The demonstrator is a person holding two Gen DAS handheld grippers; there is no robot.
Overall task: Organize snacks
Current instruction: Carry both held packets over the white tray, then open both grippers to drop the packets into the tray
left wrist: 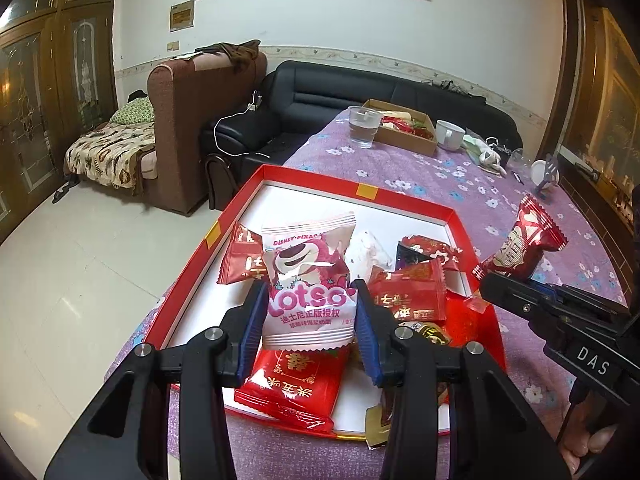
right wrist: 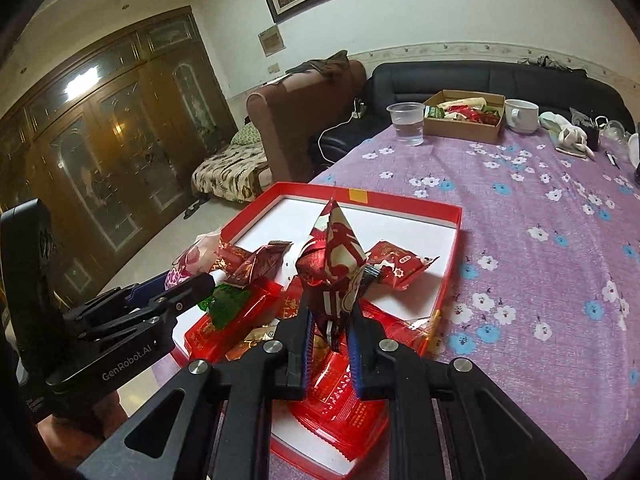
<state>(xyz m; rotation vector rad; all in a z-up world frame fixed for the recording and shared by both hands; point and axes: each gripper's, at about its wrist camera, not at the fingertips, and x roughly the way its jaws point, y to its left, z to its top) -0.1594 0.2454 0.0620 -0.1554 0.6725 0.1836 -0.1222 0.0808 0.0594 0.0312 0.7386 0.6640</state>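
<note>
Left tongs (left wrist: 310, 312) pinch a crinkly pink-white pouch (left wrist: 310, 280); right tongs (right wrist: 330, 320) clamp a glossy red foil packet (right wrist: 334, 264).

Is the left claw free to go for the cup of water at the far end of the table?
Probably not yet: the left claw is shut on the pink Lotso packet, so it would have to drop that first. The purple cloth toward the cup of water looks bare.

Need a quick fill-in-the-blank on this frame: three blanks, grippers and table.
1. The left gripper is clamped on a pink and white snack packet printed with the word ____.
2. The right gripper holds a ____ foil packet above the red tray.
3. The clear plastic cup beside the cardboard box contains ____.

Missing words: Lotso; red; water
</note>
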